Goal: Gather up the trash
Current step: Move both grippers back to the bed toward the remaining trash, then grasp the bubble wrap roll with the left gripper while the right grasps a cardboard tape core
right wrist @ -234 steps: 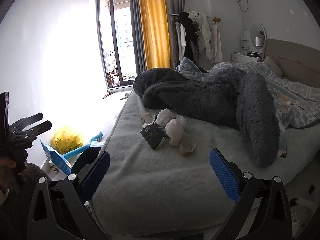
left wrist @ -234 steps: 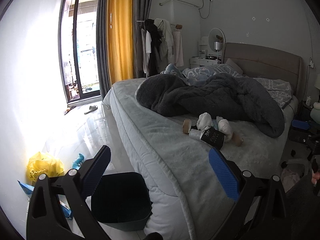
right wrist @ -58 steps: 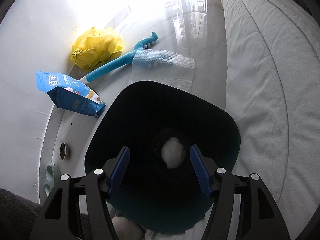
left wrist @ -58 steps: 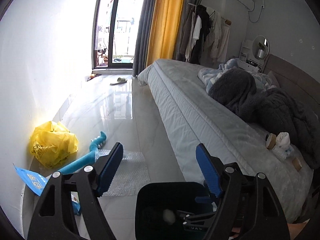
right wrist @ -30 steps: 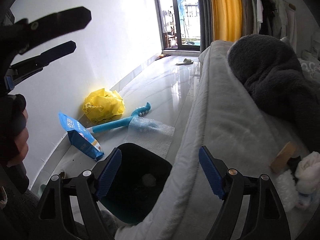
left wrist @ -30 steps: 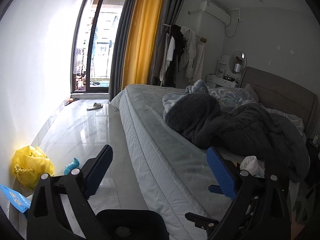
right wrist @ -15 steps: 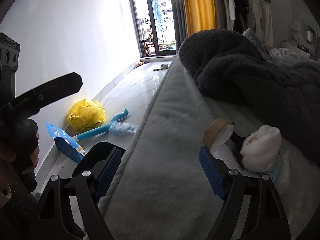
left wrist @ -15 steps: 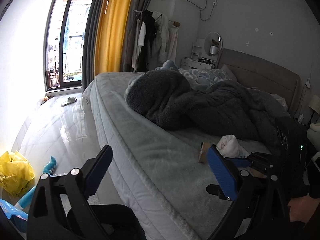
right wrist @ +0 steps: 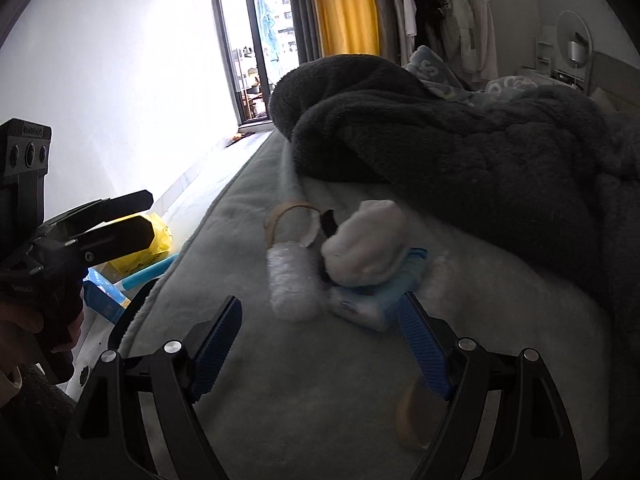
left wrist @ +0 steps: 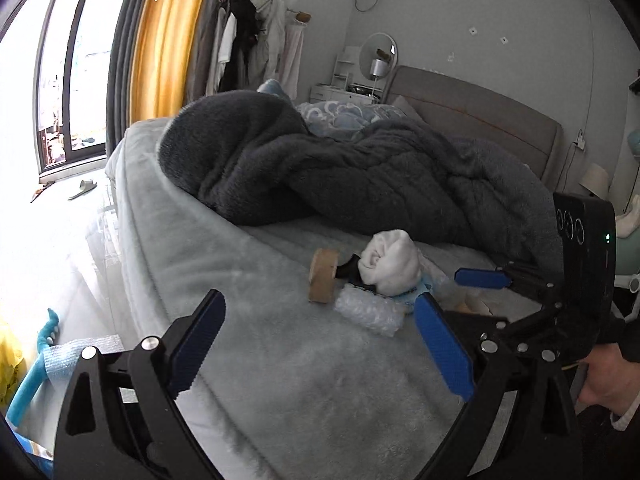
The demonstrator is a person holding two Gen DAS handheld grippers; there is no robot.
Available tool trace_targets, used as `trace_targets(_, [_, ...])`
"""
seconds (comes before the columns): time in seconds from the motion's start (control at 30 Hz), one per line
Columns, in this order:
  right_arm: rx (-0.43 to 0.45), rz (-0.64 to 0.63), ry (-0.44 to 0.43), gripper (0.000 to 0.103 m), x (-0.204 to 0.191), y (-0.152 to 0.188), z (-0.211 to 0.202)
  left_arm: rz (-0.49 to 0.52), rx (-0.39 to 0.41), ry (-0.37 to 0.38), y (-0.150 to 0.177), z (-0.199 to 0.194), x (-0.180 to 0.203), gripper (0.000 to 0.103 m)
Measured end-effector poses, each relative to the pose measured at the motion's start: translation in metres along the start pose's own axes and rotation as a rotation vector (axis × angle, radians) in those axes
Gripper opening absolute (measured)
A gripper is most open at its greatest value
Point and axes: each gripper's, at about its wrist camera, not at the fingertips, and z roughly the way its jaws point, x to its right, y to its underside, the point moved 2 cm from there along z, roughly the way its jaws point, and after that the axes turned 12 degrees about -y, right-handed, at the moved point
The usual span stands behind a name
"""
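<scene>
A small pile of trash lies on the grey bed (left wrist: 280, 380): a brown tape roll (left wrist: 323, 276), a roll of bubble wrap (left wrist: 366, 312), a white crumpled wad (left wrist: 390, 262) and a light blue packet (right wrist: 376, 300). In the right wrist view the tape roll (right wrist: 290, 222), bubble wrap (right wrist: 292, 284) and white wad (right wrist: 364, 248) lie just beyond my open right gripper (right wrist: 320, 340). A second tape ring (right wrist: 412, 416) lies under its right finger. My left gripper (left wrist: 320, 344) is open and empty, short of the pile. The right gripper (left wrist: 480, 280) shows at the pile's right.
A dark grey blanket (left wrist: 340, 172) is heaped behind the pile. The dark bin's rim (right wrist: 128, 312) shows beside the bed on the floor, with a blue packet (right wrist: 104, 292), a yellow bag (right wrist: 160, 236) and a blue handle (left wrist: 36, 356) near the wall.
Both grippers have swung from the bin and floor toward the bed and moved closer to the trash pile. Both stay open and empty.
</scene>
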Motion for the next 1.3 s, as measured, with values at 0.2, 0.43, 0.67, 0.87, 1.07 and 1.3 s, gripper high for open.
trace_targets(0.2, [-0.034, 0.038, 0.008, 0.081, 0.027, 0.019, -0.008, 0.009, -0.027, 0.024, 0.003, 0.017, 0.022, 0.097])
trace_targets(0.43, [-0.052, 0.047, 0.010, 0.081, 0.039, 0.034, -0.014, 0.037, -0.067, 0.025, 0.009, 0.036, 0.041, 0.097])
trace_targets(0.67, [-0.058, 0.106, -0.012, 0.067, 0.057, 0.043, -0.020, 0.058, -0.107, 0.004, 0.017, 0.055, 0.055, 0.097])
trace_targets(0.87, [-0.075, 0.106, -0.024, 0.047, 0.062, 0.049, -0.020, 0.055, -0.117, -0.012, 0.019, 0.063, 0.060, 0.097])
trace_targets(1.07, [-0.066, 0.113, -0.042, 0.044, 0.061, 0.049, -0.022, 0.062, -0.132, -0.020, 0.020, 0.070, 0.065, 0.096])
trace_targets(1.3, [-0.028, 0.139, -0.062, 0.044, 0.065, 0.047, -0.030, 0.053, -0.150, -0.023, 0.021, 0.079, 0.065, 0.096])
